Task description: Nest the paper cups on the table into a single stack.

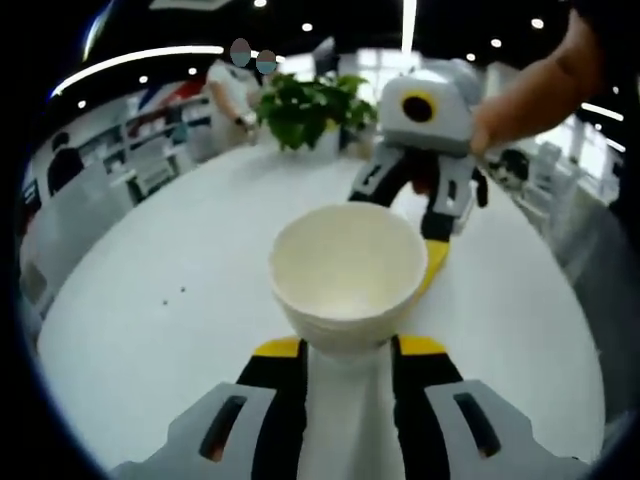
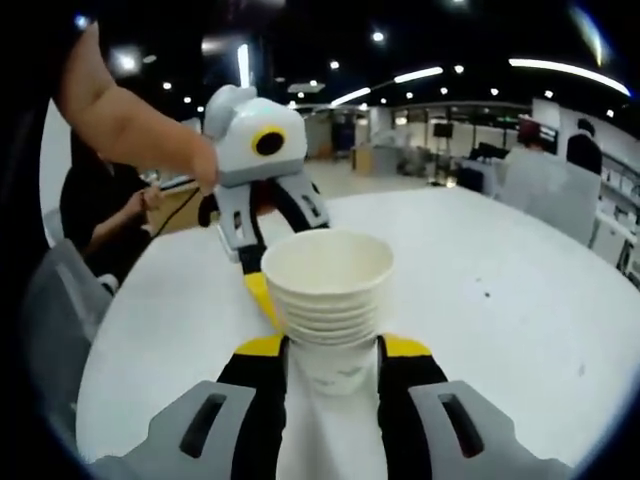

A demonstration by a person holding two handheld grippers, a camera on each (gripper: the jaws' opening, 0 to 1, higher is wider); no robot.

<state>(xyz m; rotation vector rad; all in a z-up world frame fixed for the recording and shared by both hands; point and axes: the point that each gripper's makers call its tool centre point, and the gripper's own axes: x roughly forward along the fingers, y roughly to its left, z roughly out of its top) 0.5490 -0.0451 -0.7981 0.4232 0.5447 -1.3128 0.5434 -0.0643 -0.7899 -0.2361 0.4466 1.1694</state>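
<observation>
White tabletop [image 1: 150, 330] spreads round and wide beneath both my tools, bare apart from a few tiny dark specks. At its far edge, in the left gripper view, a leafy green plant [image 1: 305, 108] stands, with a person [image 1: 230, 95] behind it; in the right gripper view another person [image 2: 105, 215] sits at the tabletop's rim, and my bare forearm [image 2: 125, 125] reaches in from the upper left.

My left hand-held gripper [image 1: 345, 350] has its yellow-tipped jaws closed on the base of the stack of paper cups [image 1: 347, 275], whose open mouth faces the camera. My right hand-held gripper [image 2: 330, 350] grips the same stack [image 2: 327, 290] from the opposite side, jaws pressed against its lower rims; several nested rims show stepped below the top cup there. Each tool appears across the stack in the other's view, one yellow fingertip [image 2: 262, 295] touching the cups' side.
</observation>
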